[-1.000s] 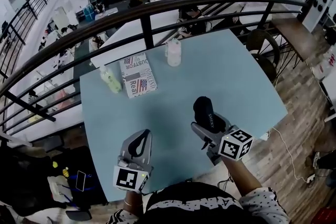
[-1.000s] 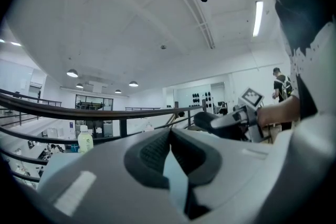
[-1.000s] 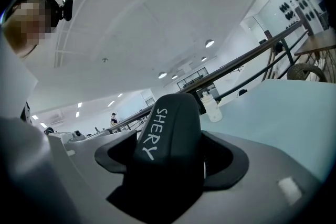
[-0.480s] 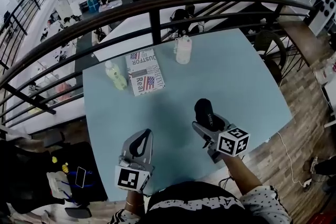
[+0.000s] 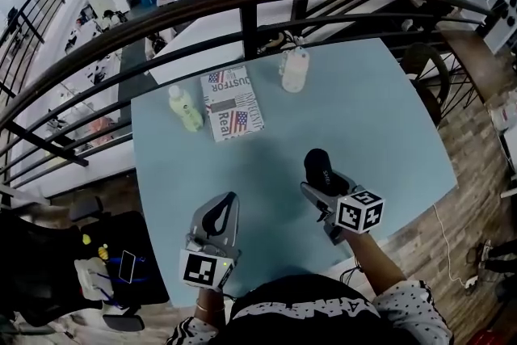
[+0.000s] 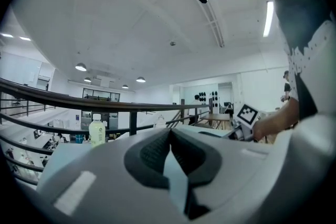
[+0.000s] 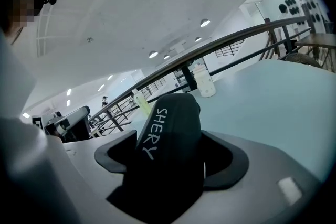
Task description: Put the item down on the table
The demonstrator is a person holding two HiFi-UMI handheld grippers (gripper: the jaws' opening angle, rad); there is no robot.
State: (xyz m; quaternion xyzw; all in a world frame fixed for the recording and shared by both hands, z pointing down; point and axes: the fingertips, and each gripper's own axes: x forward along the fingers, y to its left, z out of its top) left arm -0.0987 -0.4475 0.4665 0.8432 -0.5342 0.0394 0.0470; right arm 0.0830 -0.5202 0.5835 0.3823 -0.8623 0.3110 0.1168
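Note:
My right gripper (image 5: 320,176) (image 7: 170,152) is shut on a black soft item (image 5: 317,167) with white lettering (image 7: 168,139), held above the near right part of the light blue table (image 5: 363,125). The item sticks up out of the jaws and hides the fingertips. My left gripper (image 5: 220,214) (image 6: 169,157) hangs over the near left part of the table, its jaws closed together with nothing between them.
At the table's far side lie a printed booklet (image 5: 232,103), a pale green bottle (image 5: 185,108) (image 6: 96,131) and a white bottle (image 5: 295,70) (image 7: 202,81). A dark railing (image 5: 250,0) curves beyond the table. Wooden floor (image 5: 477,133) lies to the right.
The head view has shifted, so the table and its objects sit slightly lower and to the right. Both grippers keep their poses; the right one still holds the black item.

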